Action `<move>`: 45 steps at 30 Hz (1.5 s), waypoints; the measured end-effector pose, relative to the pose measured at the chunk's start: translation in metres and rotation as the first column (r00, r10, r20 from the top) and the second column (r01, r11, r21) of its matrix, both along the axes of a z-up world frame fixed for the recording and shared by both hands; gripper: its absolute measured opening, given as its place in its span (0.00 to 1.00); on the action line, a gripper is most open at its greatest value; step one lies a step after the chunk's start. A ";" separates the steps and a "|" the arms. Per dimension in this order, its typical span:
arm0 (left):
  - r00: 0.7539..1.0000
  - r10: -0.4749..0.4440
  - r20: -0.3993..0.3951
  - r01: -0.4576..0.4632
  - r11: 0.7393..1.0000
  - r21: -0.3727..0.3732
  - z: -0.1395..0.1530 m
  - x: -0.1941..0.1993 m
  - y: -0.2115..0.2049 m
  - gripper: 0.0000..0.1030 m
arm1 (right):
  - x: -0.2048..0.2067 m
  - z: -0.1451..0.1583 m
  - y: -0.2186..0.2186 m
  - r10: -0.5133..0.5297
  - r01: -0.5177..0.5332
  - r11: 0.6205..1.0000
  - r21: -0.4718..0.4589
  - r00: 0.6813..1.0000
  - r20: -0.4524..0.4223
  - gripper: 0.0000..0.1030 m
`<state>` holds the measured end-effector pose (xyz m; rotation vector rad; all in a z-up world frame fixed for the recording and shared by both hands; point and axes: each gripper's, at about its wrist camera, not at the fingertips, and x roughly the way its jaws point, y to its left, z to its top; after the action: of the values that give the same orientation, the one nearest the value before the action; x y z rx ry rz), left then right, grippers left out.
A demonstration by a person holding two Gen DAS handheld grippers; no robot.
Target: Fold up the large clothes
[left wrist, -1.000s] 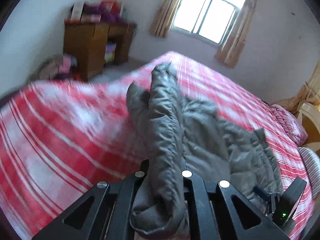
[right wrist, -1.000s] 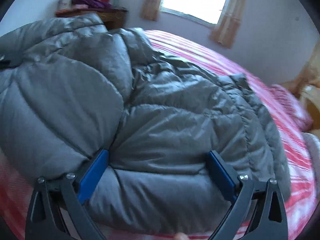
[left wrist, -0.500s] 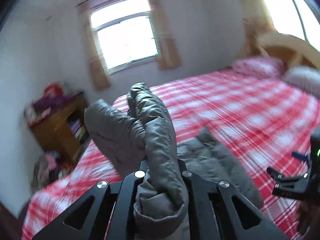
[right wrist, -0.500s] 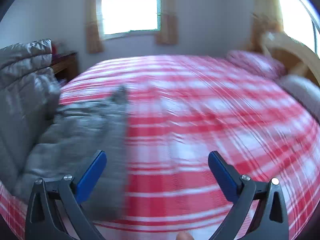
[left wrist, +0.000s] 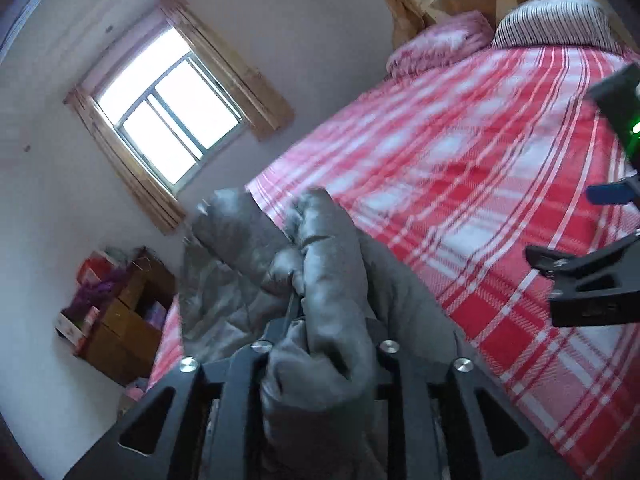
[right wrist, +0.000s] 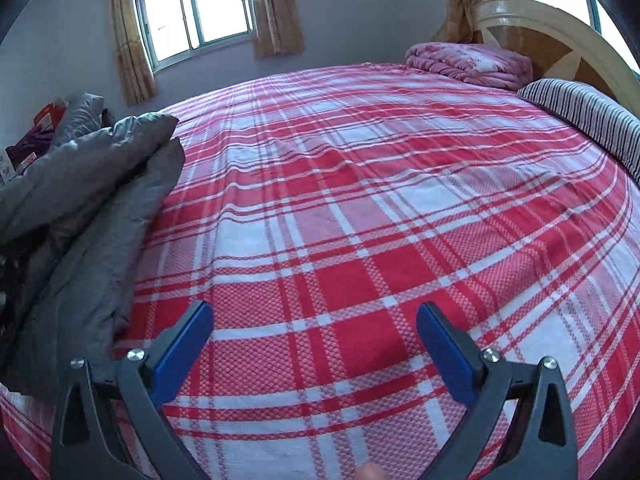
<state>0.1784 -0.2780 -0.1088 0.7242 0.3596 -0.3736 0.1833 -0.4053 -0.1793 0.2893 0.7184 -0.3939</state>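
Observation:
A grey puffer jacket [left wrist: 328,248] lies bunched at the left side of the red plaid bed [left wrist: 460,160]. My left gripper [left wrist: 326,320] has a thick fold of it between its fingers, and the fold rises in a ridge ahead. Its jaws are opening, with the puffy fabric still filling the gap and touching both fingers. In the right wrist view the jacket [right wrist: 88,184] sits heaped at the left. My right gripper [right wrist: 312,320] is open over the bare sheet [right wrist: 360,200] beside it, nothing between its blue pads. The right gripper [left wrist: 576,228] also shows at the left view's right edge.
A folded pink blanket [right wrist: 468,60] and a striped pillow [right wrist: 584,116] lie at the head of the bed, against a wooden headboard [right wrist: 560,32]. A cluttered wooden cabinet [left wrist: 120,328] stands by the wall past the jacket. A curtained window [right wrist: 196,8] is behind.
The left gripper swept sideways and rolled with the jacket fold; its fingers now stand wider apart. The right gripper swung off the jacket and now hangs over bare sheet.

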 end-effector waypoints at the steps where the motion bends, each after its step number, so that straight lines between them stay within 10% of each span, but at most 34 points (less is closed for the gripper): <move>1: 1.000 -0.013 0.015 0.013 1.000 -0.012 0.007 -0.007 0.001 0.44 | 0.001 0.003 0.000 0.000 0.000 1.000 -0.012 1.000 0.004 1.00; 4: 0.995 -0.041 0.092 0.049 0.995 -0.089 0.043 -0.033 0.019 0.90 | 0.003 0.012 -0.005 0.000 0.001 1.000 -0.024 1.000 0.013 1.00; 11: 0.976 0.205 0.074 -0.180 0.950 -0.254 0.088 0.008 0.099 0.94 | 0.011 0.092 -0.002 0.021 -0.011 0.996 -0.092 0.994 0.109 0.98; 17: 0.788 0.601 -0.136 -0.611 0.734 -0.295 0.051 0.133 0.202 0.94 | 0.060 0.169 0.054 0.239 -0.235 0.971 -0.046 0.951 0.198 0.98; 23: 0.714 0.632 -0.300 -0.700 0.650 -0.296 0.010 0.190 0.221 0.94 | 0.151 0.157 0.115 0.367 -0.368 0.930 0.015 0.929 0.057 0.90; 28: 0.742 0.568 -0.355 -0.666 0.682 -0.301 -0.007 0.206 0.195 0.94 | 0.203 0.100 0.132 0.393 -0.388 0.920 0.064 0.907 -0.153 0.72; 31: 0.779 0.535 -0.326 -0.623 0.716 -0.316 0.000 0.198 0.181 0.94 | 0.188 0.080 0.122 0.458 -0.433 0.883 0.178 0.879 -0.134 0.18; 39: 0.887 0.437 -0.151 -0.462 0.824 -0.327 0.031 0.160 0.125 0.94 | 0.102 0.086 0.086 0.406 -0.416 0.877 0.241 0.909 0.094 0.10; 45: 0.908 0.416 -0.051 -0.419 0.900 -0.116 -0.021 0.161 0.064 0.94 | 0.093 0.024 0.053 0.264 -0.275 0.906 0.322 0.961 0.076 0.10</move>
<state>0.3391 -0.2139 -0.1299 0.5020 0.4992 0.0042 0.2761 -0.3522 -0.1550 0.5043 0.7816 -0.0015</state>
